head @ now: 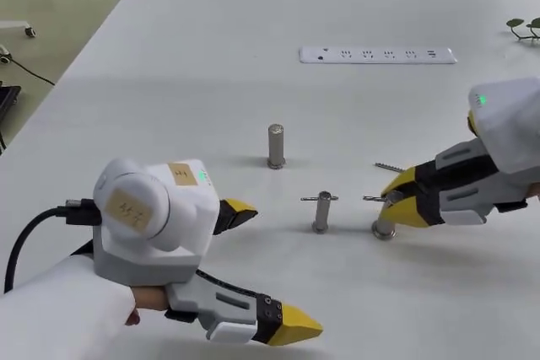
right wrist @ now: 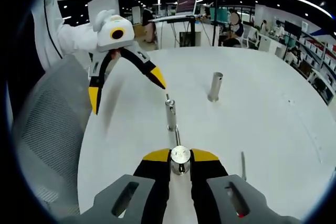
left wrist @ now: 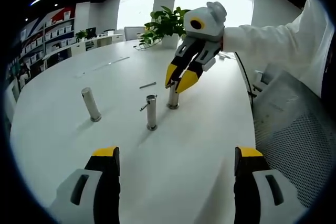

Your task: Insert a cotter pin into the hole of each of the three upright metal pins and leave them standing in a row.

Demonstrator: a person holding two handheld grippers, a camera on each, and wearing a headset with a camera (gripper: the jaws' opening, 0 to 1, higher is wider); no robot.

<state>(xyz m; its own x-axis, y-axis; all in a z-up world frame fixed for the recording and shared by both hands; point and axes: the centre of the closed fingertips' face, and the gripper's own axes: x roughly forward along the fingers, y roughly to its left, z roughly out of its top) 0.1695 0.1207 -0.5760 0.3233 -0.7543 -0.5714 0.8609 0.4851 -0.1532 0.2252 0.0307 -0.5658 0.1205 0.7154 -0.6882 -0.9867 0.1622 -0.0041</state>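
1. Metal pins stand just past the left hand-held gripper (head: 270,265). That gripper hangs nearest the person over the white bench (head: 169,82), its yellow-tipped jaws spread wide with nothing between them.
2. Closest of the three short silver steel uprights is the near metal pin (head: 384,227), with its flared foot on the bench. The right hand-held gripper (head: 391,201) is clamped on its upper part. A thin wire end juts from the top toward the middle; it looks like a cotter pin, but I cannot tell how far it is seated.
3. Just beside it stands the middle metal pin (head: 321,212), with a seated cotter pin (head: 319,198) of thin grey wire lying crosswise through its top.
4. Farther back, the loose cotter pin (head: 390,167) lies flat on the bench, near the right hand-held gripper and apart from the uprights.
5. Beyond that, the far metal pin (head: 276,147) stands alone with no wire through it, set back from the other two.
6. Handling, as I judge it: the uprights are stiff and smooth on small feet, so a side push would tip them. They are best gripped on the shank, clear of the hole. The cotter pin is light and thin and hard to lift off a slick surface. It is best pinched at one end, leaving the other free to enter.
7. Farthest is the white power strip (head: 377,56), well apart. There is open room on every side, and the bench's left edge is distant.
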